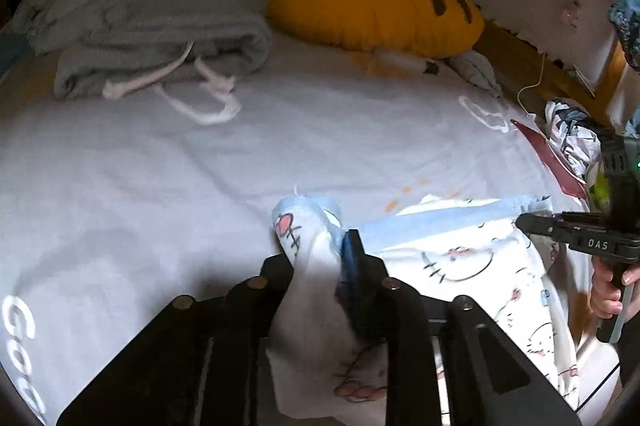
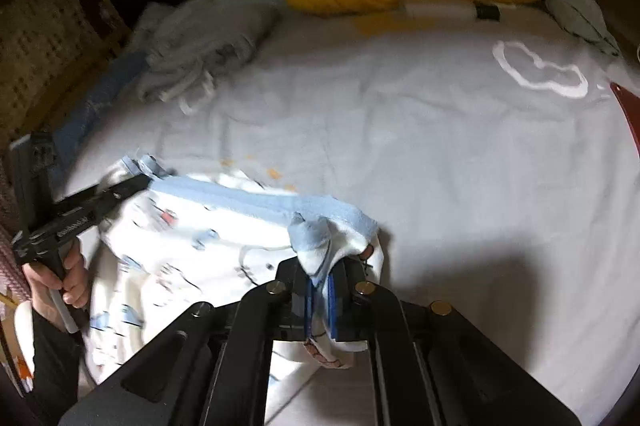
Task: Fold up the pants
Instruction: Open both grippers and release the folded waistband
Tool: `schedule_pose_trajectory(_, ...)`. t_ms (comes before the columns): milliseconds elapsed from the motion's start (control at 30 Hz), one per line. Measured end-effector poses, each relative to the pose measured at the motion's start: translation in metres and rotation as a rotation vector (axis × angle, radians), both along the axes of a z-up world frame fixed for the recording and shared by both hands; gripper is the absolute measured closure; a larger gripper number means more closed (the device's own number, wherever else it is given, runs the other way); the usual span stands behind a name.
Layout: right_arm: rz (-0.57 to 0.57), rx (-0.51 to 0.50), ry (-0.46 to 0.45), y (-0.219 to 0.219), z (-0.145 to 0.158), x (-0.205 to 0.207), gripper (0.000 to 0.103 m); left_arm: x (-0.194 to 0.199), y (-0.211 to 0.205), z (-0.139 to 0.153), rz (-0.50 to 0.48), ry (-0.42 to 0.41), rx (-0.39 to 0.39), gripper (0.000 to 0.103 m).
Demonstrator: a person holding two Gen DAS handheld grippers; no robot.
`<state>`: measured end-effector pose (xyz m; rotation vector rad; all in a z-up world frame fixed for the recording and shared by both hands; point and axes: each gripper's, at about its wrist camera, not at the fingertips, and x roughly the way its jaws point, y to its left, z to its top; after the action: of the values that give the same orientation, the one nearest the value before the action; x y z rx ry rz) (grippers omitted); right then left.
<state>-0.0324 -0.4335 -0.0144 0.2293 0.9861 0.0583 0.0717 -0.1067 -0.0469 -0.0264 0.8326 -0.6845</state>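
The pants [image 1: 460,258] are white with cartoon cat prints and a light blue waistband [image 2: 240,197]. They hang stretched between my two grippers just above the bed. My left gripper [image 1: 320,258] is shut on the left corner of the waistband; it also shows in the right wrist view [image 2: 136,181]. My right gripper [image 2: 320,274] is shut on the right corner of the waistband; it also shows in the left wrist view [image 1: 524,222].
A pale bedsheet [image 1: 200,185] covers the bed. Grey folded sweatpants [image 1: 160,37] with white drawstrings lie at the far left. A yellow plush pillow [image 1: 372,5] lies at the back. Crumpled clothes and a red item [image 1: 552,157] sit by the right edge.
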Motion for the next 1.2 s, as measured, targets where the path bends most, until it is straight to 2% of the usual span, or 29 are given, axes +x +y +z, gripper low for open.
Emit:
schedule_pose_trajectory(100, -0.005, 0.014, 0.01, -0.002, -0.004, 0.001, 0.099, 0.0, 0.01, -0.001, 0.009, 0.026, -0.041, 0.078)
schedule_pose_trajectory(267, -0.016, 0.015, 0.011, -0.004, -0.005, 0.0, 0.098, -0.003, 0.016, 0.0, 0.036, 0.015, -0.044, 0.072)
schedule_pose_trajectory(300, -0.02, 0.009, 0.01, -0.004, -0.005, -0.001, 0.096, -0.003, 0.017, 0.001, 0.049, 0.013, -0.036, 0.064)
schedule_pose_trajectory(333, -0.028, 0.0, 0.007, -0.003, -0.004, 0.001, 0.092, -0.003, 0.017, 0.001, 0.069, 0.003, -0.021, 0.059)
schedule_pose_trajectory(400, -0.045, -0.023, -0.003, -0.004, -0.001, -0.001, 0.083, -0.005, 0.018, 0.004, 0.086, -0.02, -0.008, 0.058)
schedule_pose_trajectory(433, -0.06, -0.045, -0.008, -0.004, 0.002, -0.002, 0.072, -0.008, 0.019, 0.006, 0.088, -0.035, -0.002, 0.058)
schedule_pose_trajectory(467, -0.082, -0.076, -0.017, -0.005, 0.004, -0.004, 0.054, -0.01, 0.019, 0.008, 0.089, -0.051, 0.01, 0.058)
schedule_pose_trajectory(500, -0.115, -0.119, -0.031, -0.006, 0.007, -0.006, 0.046, -0.012, 0.02, 0.009, 0.087, -0.061, 0.023, 0.058)
schedule_pose_trajectory(533, -0.136, -0.146, -0.058, -0.008, 0.011, -0.009, 0.043, -0.015, 0.021, 0.01, 0.079, -0.066, 0.035, 0.058)
schedule_pose_trajectory(600, -0.137, -0.161, -0.101, -0.008, 0.02, -0.015, 0.043, -0.023, 0.026, 0.013, 0.088, -0.08, 0.042, 0.058)
schedule_pose_trajectory(700, -0.126, -0.212, -0.204, -0.002, 0.036, -0.032, 0.043, -0.038, 0.044, 0.025, 0.124, -0.106, -0.004, 0.058)
schedule_pose_trajectory(767, -0.109, -0.21, -0.27, 0.006, 0.046, -0.045, 0.042, -0.053, 0.055, 0.036, 0.15, -0.145, -0.028, 0.055)
schedule_pose_trajectory(833, -0.103, -0.183, -0.326, 0.012, 0.053, -0.06, 0.042, -0.073, 0.064, 0.046, 0.179, -0.196, -0.027, 0.044)
schedule_pose_trajectory(933, -0.092, -0.185, -0.398, 0.025, 0.059, -0.085, 0.04, -0.107, 0.069, 0.055, 0.181, -0.264, -0.018, 0.043)
schedule_pose_trajectory(1033, -0.068, -0.183, -0.456, 0.038, 0.063, -0.108, 0.035, -0.135, 0.068, 0.059, 0.173, -0.292, -0.009, 0.043)
schedule_pose_trajectory(1133, -0.065, -0.169, -0.47, 0.047, 0.061, -0.126, 0.035, -0.157, 0.064, 0.059, 0.155, -0.287, -0.041, 0.043)
schedule_pose_trajectory(1200, -0.065, -0.205, -0.479, 0.056, 0.058, -0.139, 0.035, -0.17, 0.061, 0.057, 0.14, -0.28, -0.051, 0.043)
